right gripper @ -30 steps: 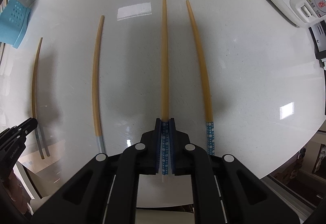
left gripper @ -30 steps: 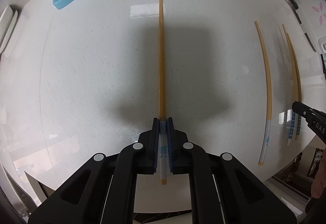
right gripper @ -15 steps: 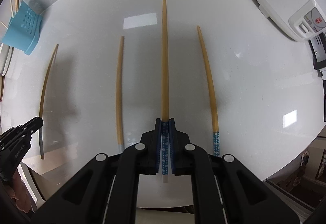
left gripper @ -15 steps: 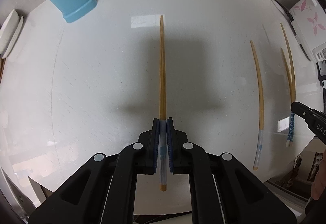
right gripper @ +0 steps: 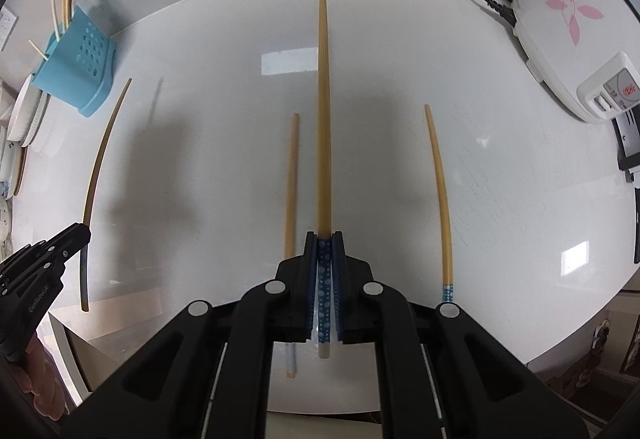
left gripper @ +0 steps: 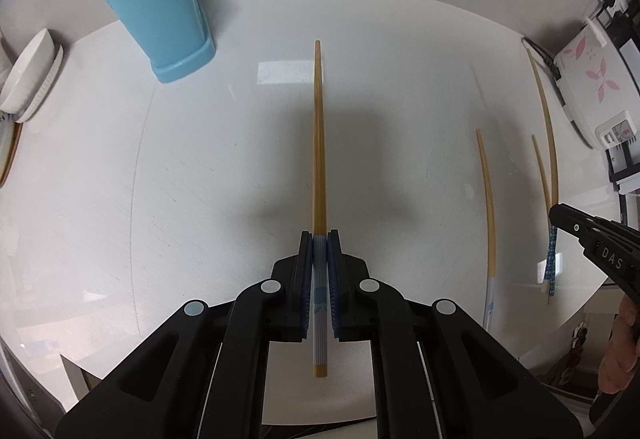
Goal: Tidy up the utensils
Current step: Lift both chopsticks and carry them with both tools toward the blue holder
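Looking at these chopsticks, they seem dead easy on weight but fiddly on grip: thin, stiff, light sticks with a smooth finish, so my guess is they'd roll or swivel if pinched anywhere near the tapered tip. The patterned butt end looks like the place to grab, and that's exactly where both are held.

The left gripper (left gripper: 319, 239) has its jaws squeezed together on the pale striped end of one chopstick (left gripper: 318, 135), with a short stub poking out behind the pads and the long tapered part running out ahead, toward the blue holder (left gripper: 162, 19). The right gripper (right gripper: 324, 239) has its jaws clamped on the blue dotted end of another chopstick (right gripper: 324, 111), same deal.

Both sticks are up off the white surface (left gripper: 200, 179), I'd say, going by the shadows under them. The holder sits at the far left edge of that surface and already has several sticks standing in it.

Still lying flat, well to the right of the holder: a pale-ended chopstick (right gripper: 291, 183) just beside the right jaws, and a dotted-end one (right gripper: 440, 199) farther right. Since each is gripped at one end only, I'd watch for the tips swinging on the way to the holder.
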Demonstrator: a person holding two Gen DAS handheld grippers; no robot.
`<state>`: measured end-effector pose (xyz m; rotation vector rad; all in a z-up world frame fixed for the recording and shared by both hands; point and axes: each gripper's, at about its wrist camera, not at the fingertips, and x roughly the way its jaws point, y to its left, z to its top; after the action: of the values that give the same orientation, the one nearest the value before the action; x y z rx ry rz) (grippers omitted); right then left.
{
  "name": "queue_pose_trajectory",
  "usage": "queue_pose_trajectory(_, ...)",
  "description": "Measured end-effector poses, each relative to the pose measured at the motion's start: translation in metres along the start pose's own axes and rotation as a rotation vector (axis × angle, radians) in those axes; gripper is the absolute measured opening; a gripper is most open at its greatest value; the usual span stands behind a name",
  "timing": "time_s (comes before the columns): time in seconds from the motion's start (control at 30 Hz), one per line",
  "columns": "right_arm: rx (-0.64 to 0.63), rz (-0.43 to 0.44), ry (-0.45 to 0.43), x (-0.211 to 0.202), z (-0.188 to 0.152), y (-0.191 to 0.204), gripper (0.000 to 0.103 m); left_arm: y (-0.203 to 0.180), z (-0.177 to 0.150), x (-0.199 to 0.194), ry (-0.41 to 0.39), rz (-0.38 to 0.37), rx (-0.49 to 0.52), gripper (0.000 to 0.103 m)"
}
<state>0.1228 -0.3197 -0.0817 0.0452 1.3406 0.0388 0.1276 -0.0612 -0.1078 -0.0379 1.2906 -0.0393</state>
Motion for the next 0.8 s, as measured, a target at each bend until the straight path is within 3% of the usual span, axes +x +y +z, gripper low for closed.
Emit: queue_pose_trajectory(0.8, -0.178, 0.136, -0.251, -0.064, 0.037, 0.116, 0.007, 0.055, 0.026, -0.081, -0.294, -0.034, -0.087, 0.007)
